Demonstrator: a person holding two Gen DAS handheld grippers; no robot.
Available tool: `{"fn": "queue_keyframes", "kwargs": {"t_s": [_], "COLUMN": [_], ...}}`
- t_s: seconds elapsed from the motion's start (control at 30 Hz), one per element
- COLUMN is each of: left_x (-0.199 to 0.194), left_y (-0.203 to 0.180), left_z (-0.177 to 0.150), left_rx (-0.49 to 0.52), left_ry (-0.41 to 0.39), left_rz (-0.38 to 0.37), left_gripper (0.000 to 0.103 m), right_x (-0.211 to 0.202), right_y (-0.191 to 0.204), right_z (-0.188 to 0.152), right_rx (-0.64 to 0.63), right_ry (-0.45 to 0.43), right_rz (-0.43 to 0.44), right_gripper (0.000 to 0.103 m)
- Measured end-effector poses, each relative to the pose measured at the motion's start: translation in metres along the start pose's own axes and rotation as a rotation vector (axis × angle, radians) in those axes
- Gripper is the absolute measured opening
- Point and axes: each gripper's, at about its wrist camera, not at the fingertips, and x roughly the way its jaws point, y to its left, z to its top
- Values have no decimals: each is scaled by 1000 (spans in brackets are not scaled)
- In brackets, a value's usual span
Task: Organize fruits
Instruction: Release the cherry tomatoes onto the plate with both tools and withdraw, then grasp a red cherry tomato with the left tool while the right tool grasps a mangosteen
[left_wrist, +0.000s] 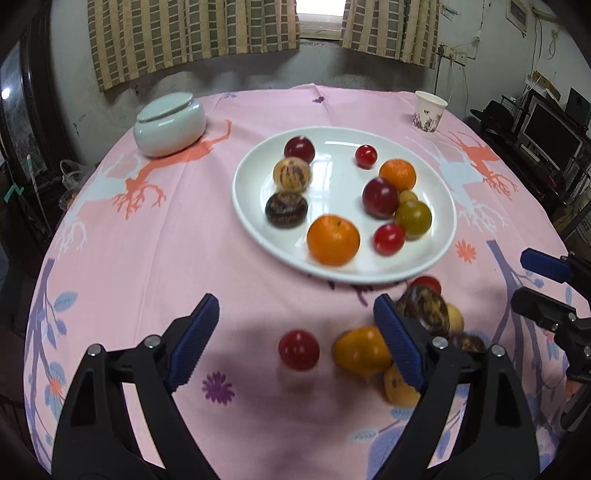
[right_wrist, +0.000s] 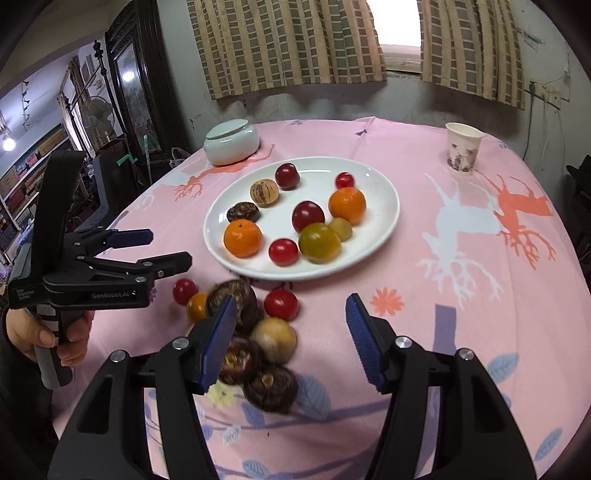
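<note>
A white plate (left_wrist: 245, 206) (right_wrist: 373, 236) on the pink tablecloth holds several fruits: two oranges, dark plums, red tomatoes, a green tomato and striped brown ones. Nearer me, loose fruits lie on the cloth: a red tomato (left_wrist: 299, 349), a yellow-orange fruit (left_wrist: 360, 350), dark brown fruits (right_wrist: 240, 295), a pale one (right_wrist: 275, 338) and another red tomato (right_wrist: 281, 303). My left gripper (left_wrist: 295, 301) (right_wrist: 168, 246) is open above the cloth, the first red tomato between its fingers and untouched. My right gripper (right_wrist: 291, 300) (left_wrist: 521, 277) is open over the pile's right side, pressing on nothing.
A pale lidded jar (left_wrist: 170, 122) (right_wrist: 231, 142) stands at the table's back left, a paper cup (left_wrist: 428, 110) (right_wrist: 461, 151) at the back right. A person's hand (right_wrist: 48, 336) grips the left tool's handle. A dark cabinet stands left of the round table.
</note>
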Motion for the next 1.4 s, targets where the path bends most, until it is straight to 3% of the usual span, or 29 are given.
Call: {"fn": "queue_keyframes", "kwargs": {"t_s": [0.17, 0.27, 0.37, 0.53, 0.63, 0.87, 0.97, 1.17, 1.23, 1.27, 1.3, 1.33, 1.4], "left_x": [4, 9, 23, 26, 24, 31, 39, 39, 40, 40, 39, 39, 40], "left_y": [8, 11, 16, 24, 28, 27, 33, 26, 24, 22, 21, 21, 18], "left_z": [-16, -21, -26, -30, -31, -34, -36, -37, -37, -37, -37, -37, -37], "left_rx": [-32, -38, -45, -53, -75, -78, -98, -73, -68, -66, -58, -52, -33], "left_ry": [39, 48, 65, 49, 46, 79, 112, 92, 89, 81, 69, 66, 57], "left_rz": [13, -16, 15, 12, -48, -52, -30, 2, -11, -5, -5, -11, 2], "left_gripper": [87, 90, 90, 90, 90, 90, 89, 87, 66, 61, 41, 35, 35], "right_x": [1, 3, 3, 5, 7, 10, 6, 4, 5, 5, 5, 5, 5], "right_y": [0, -2, -5, -7, -2, 2, 2, 8, 9, 9, 9, 9, 11], "right_z": [-18, -23, -25, -28, -31, -34, -34, -35, -35, -35, -35, -35, -35], "right_rx": [6, 12, 15, 18, 1, -17, -19, -49, -53, -52, -51, -52, -56], "right_ry": [35, 46, 45, 55, 67, 80, 60, 51, 55, 55, 55, 56, 58], "right_rz": [22, 30, 44, 65, 88, 100, 98, 86, 80, 82, 83, 83, 82], "right_gripper": [62, 62, 62, 62, 62, 62, 62, 62, 62, 62, 62, 62, 62]}}
